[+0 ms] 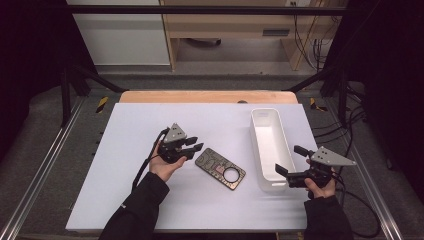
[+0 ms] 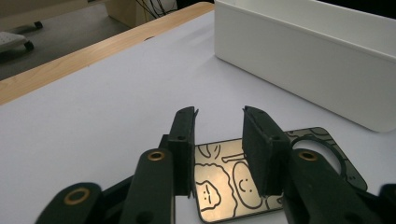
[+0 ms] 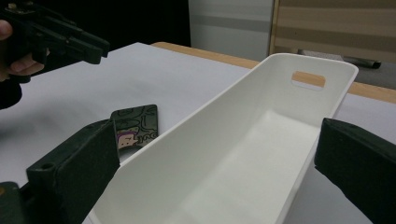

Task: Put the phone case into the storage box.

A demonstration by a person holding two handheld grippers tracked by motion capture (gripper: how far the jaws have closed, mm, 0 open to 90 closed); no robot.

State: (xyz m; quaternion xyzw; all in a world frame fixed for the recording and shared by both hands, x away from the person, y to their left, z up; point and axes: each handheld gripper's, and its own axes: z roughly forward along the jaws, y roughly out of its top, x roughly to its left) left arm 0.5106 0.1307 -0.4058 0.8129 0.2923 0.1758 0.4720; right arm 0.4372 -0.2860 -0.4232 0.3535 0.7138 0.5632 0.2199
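Covering the wooden table (image 1: 150, 96), a white mat (image 1: 140, 200) bears the dark card (image 1: 220, 169) and bin (image 1: 280, 150); both grippers' fingers released.

Dim room, table (image 1: 150, 200) evenly lit from above; soft shadows, near jaws blurred.

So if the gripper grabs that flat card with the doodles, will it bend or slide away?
The flat card looks thin and rigid with a shiny face, so it probably stays stiff and may slide on the smooth table. Lying flat, its edge likely gives the left gripper little to pinch. It seems light, and it cannot roll.
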